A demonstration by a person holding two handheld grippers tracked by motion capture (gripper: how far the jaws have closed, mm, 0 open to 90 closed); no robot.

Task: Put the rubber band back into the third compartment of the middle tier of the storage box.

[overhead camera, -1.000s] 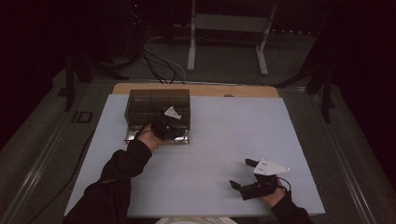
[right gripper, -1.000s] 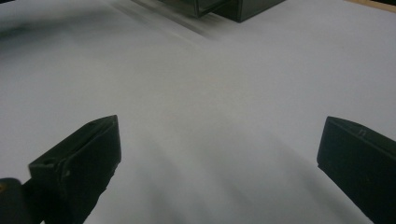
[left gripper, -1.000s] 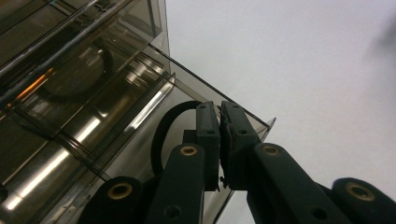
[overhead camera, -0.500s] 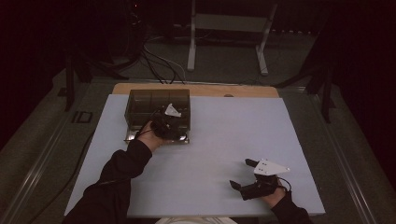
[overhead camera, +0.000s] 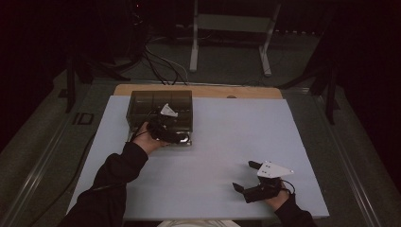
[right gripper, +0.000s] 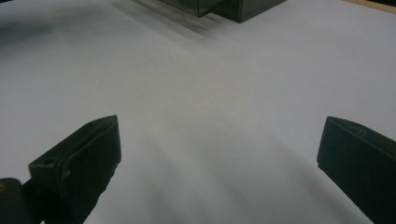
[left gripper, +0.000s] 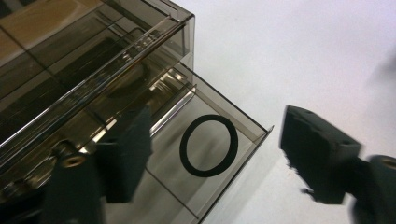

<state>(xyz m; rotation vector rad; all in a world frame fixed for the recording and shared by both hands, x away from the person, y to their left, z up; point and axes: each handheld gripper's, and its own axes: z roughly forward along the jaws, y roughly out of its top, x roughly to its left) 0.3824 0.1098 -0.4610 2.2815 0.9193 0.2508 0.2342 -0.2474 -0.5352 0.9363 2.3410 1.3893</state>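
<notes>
A smoky clear plastic drawer box (overhead camera: 161, 106) stands at the table's back left. Its lower drawer (left gripper: 233, 154) is pulled out, and a black ring (left gripper: 208, 145) lies flat on the drawer's floor. My left gripper (overhead camera: 168, 135) hovers over that drawer's front, jaws wide apart, holding nothing; in the left gripper view (left gripper: 217, 158) one jaw hangs over the drawer and the other over the bare table. My right gripper (overhead camera: 248, 176) rests low at the front right of the white table (overhead camera: 236, 132), open and empty. The box's corner (right gripper: 224, 7) shows far ahead of it.
A wooden strip (overhead camera: 203, 91) runs along the table's far edge. Behind it on the floor are cables (overhead camera: 156, 61) and a metal stand (overhead camera: 227, 42). A wide stretch of white tabletop lies between the two grippers.
The left gripper has shifted slightly toward the near side over the drawer's front. The right gripper has stayed where it was.
</notes>
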